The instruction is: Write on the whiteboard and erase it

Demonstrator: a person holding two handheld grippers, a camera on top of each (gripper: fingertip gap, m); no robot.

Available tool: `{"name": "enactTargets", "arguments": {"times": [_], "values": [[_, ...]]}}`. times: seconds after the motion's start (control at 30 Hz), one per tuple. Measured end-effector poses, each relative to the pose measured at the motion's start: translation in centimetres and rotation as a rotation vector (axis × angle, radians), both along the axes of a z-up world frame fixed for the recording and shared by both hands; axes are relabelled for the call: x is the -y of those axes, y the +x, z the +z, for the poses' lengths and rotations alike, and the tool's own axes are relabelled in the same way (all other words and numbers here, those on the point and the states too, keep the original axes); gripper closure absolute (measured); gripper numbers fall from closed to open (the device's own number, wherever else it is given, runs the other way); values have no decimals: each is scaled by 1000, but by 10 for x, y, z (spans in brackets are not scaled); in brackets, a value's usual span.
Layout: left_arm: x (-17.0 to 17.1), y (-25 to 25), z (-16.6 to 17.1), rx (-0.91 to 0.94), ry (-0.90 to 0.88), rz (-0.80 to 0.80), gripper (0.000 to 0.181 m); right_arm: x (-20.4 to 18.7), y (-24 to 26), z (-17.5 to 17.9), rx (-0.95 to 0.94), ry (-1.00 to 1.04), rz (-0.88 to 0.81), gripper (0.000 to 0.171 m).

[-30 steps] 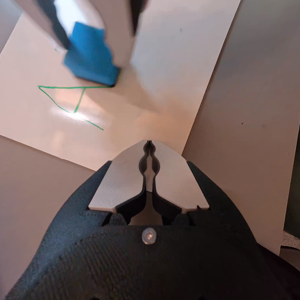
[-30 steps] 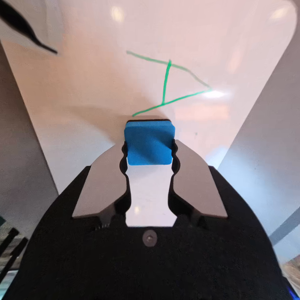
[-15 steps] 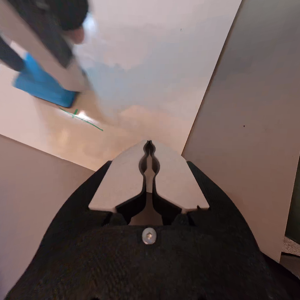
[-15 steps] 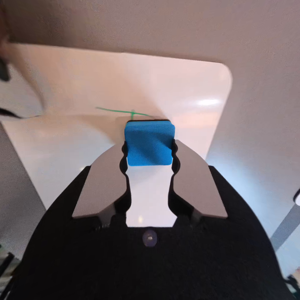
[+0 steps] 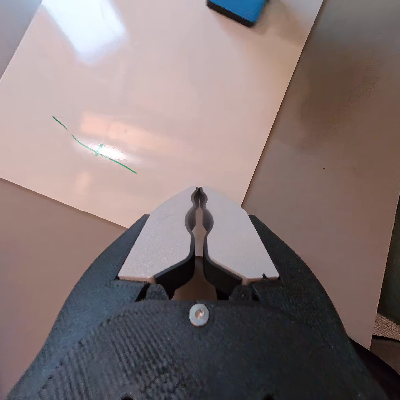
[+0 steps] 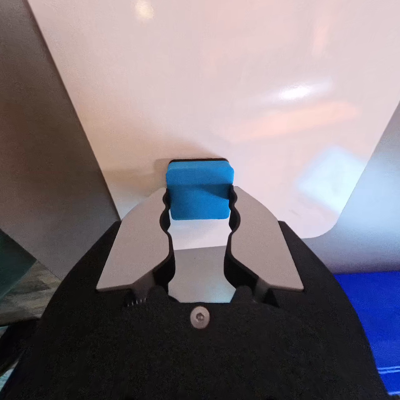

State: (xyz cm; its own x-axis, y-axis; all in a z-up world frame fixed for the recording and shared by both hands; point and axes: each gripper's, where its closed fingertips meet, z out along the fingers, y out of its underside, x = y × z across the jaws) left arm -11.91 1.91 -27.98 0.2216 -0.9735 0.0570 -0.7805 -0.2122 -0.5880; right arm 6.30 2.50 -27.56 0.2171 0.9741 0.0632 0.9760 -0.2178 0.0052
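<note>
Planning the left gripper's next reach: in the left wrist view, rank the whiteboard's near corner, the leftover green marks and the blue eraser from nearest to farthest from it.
1. Whiteboard near corner, just beyond the left gripper.
2. Green marks, ahead-left.
3. Blue eraser, far top edge, ahead-right.

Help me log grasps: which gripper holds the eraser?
The right gripper: its fingers clamp the blue eraser against the whiteboard. The left gripper is shut on nothing.

Open whiteboard (image 5: 173,86) around the green marks (image 5: 95,149), sole obstacle the blue eraser (image 5: 238,9) at its far edge.
</note>
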Motion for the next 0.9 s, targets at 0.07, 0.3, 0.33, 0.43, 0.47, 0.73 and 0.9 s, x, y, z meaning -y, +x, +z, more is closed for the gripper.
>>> {"name": "enactTargets", "arguments": {"times": [0.07,0.3,0.33,0.43,0.47,0.73,0.9], "values": [[0,0,0,3,-1,2,181,17,-24,0,-32,-9,81,118],[0,0,0,6,3,9,181,-38,-46,0,-36,55,56,118],[0,0,0,5,5,9,181,-44,-32,0,-29,39,14,118],[0,0,0,1,7,4,181,-35,10,0,-9,-18,-72,118],[1,0,0,2,6,2,181,-20,15,0,-12,-45,-59,118],[1,1,0,16,-6,3,181,-74,19,-2,-79,-12,-140,118],[2,1,0,25,-20,0,181,-132,65,-2,-109,4,-336,118]]}}
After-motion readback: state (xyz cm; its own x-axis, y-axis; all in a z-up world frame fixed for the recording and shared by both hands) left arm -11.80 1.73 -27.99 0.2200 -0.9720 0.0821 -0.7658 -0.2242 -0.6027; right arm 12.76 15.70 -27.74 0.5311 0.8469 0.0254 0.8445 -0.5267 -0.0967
